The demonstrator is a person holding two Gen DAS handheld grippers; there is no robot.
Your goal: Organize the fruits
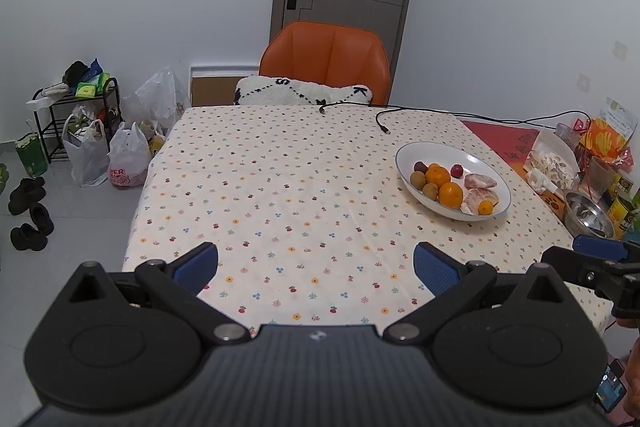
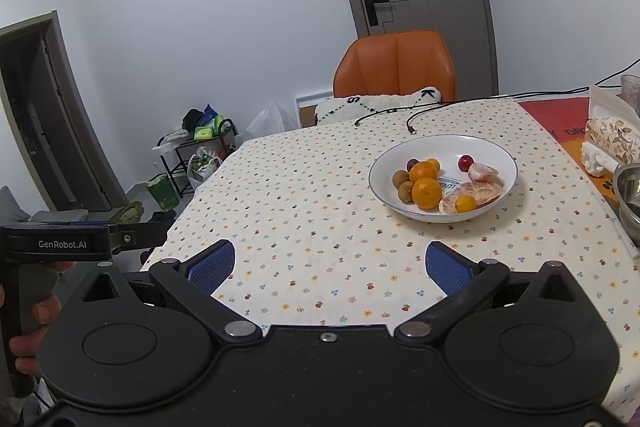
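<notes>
Altogether two oranges (image 2: 427,192); one bowl (image 2: 496,151)

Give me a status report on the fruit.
Left gripper open, right gripper open, both empty over tablecloth. Fruit all in white bowl, untouched. Path clear.
</notes>
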